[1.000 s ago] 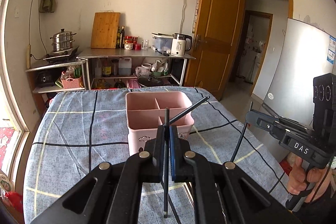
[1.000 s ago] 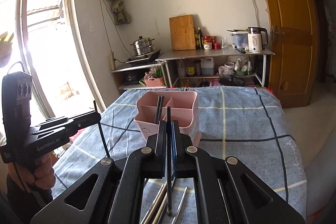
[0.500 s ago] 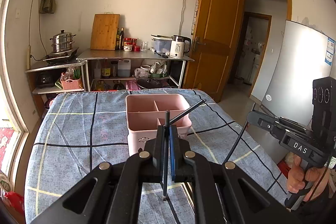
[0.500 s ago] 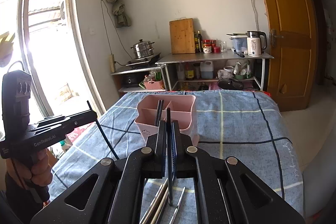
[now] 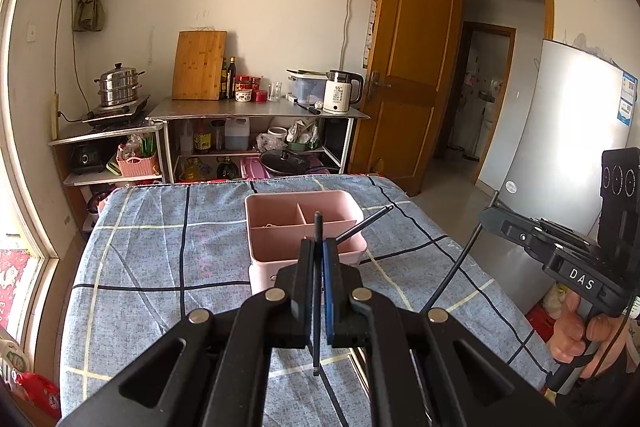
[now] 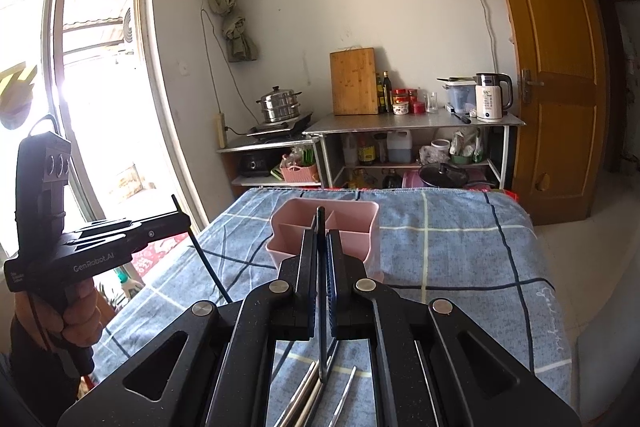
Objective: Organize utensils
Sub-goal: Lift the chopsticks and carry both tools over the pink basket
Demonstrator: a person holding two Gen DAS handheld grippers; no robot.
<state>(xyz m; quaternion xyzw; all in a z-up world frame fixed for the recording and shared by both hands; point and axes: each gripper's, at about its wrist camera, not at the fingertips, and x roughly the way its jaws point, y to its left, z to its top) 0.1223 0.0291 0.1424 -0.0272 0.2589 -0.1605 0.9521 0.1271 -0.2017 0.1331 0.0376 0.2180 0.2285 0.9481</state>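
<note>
Both hand-held grippers are clamped shut, each on one thin black chopstick. Low in the centre of the left wrist view, the left hand-held gripper point(image 5: 319, 267) pinches its upright left black chopstick point(image 5: 317, 291) between the pads, the stick's top rising above the fingertips. At the right edge of that frame the right hand-held gripper point(image 5: 490, 217) appears side-on, a person's hand point(image 5: 576, 331) around its grip. In the right wrist view, the right black chopstick point(image 6: 321, 291) stands vertically in the closed jaws at lower centre. Just beyond the fingertips, in the middle of both frames, sits the pink plastic divided utensil holder point(image 5: 304, 227) on the worktop covered with a blue checked cloth point(image 5: 160, 247); another dark chopstick point(image 5: 366, 223) leans out of its right side. Several metal utensils point(image 6: 320, 395) lie on the cloth at the bottom of the right wrist frame
</note>
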